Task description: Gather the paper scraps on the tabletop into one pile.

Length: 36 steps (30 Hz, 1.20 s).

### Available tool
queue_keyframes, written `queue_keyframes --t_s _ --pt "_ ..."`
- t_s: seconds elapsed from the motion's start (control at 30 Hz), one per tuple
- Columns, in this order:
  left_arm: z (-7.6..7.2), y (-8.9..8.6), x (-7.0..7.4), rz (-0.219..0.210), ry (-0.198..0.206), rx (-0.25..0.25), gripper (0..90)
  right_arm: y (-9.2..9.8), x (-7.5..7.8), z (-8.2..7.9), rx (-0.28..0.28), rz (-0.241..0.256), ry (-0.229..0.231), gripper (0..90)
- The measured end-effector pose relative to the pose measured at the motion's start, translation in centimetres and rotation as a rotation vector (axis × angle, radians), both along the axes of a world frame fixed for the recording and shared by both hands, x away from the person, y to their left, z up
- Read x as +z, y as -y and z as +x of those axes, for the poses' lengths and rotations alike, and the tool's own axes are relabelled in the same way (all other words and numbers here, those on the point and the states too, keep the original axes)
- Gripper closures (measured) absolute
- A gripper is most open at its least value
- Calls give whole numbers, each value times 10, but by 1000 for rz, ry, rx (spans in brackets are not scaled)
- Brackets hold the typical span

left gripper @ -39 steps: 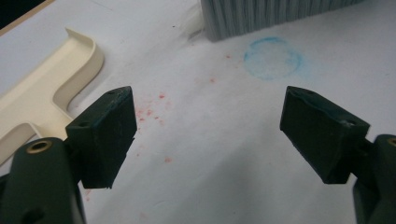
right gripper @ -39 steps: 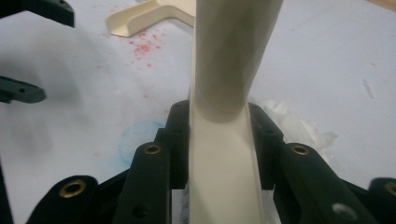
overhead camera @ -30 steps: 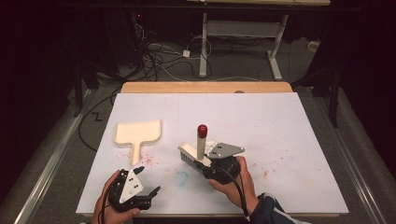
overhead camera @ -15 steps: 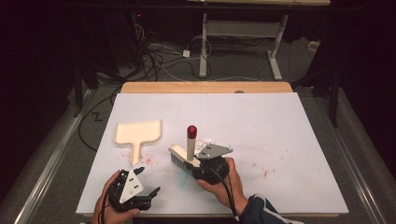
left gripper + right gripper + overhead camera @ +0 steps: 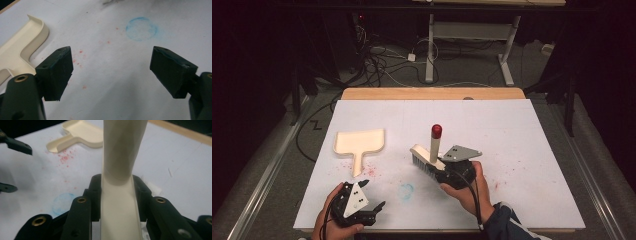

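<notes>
The right gripper (image 5: pixel 451 172) is clamped on the brush (image 5: pixel 428 158), whose handle points up and far, while the dustpan (image 5: pixel 359 143) lies to its left, handle toward the near edge, nearer the wide-open, empty left gripper (image 5: pixel 371 195).

Lab: white-covered test table (image 5: pixel 522 130), cable tangle (image 5: pixel 382 62) on floor, metal desk frame (image 5: pixel 507 60) behind.
</notes>
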<state>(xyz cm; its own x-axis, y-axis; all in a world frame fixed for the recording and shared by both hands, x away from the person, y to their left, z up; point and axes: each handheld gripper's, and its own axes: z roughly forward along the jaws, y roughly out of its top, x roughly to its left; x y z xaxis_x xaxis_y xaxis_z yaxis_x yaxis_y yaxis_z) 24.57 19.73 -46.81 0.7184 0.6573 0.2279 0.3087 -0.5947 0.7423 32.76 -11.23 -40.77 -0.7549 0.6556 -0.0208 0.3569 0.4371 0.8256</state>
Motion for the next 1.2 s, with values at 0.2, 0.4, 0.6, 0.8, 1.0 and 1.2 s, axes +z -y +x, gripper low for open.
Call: queue_keyframes --t_s 0.2,0.4,0.6,0.8,1.0,1.2 --pt "0 0 0 5 4 0 179 25 31 2 6 63 39 676" --pt "0 -1 0 9 1 2 179 56 43 6 -88 36 89 676" --pt "0 0 -1 11 1 2 179 75 14 13 -177 -132 99 676" --pt "3 2 -1 7 -5 -3 179 74 -8 26 -239 -153 92 676" --pt "2 3 -2 12 -7 -6 180 35 -25 22 -164 -209 138 675" --pt "1 2 -3 14 -17 -7 182 21 -21 12 -110 -232 178 677"
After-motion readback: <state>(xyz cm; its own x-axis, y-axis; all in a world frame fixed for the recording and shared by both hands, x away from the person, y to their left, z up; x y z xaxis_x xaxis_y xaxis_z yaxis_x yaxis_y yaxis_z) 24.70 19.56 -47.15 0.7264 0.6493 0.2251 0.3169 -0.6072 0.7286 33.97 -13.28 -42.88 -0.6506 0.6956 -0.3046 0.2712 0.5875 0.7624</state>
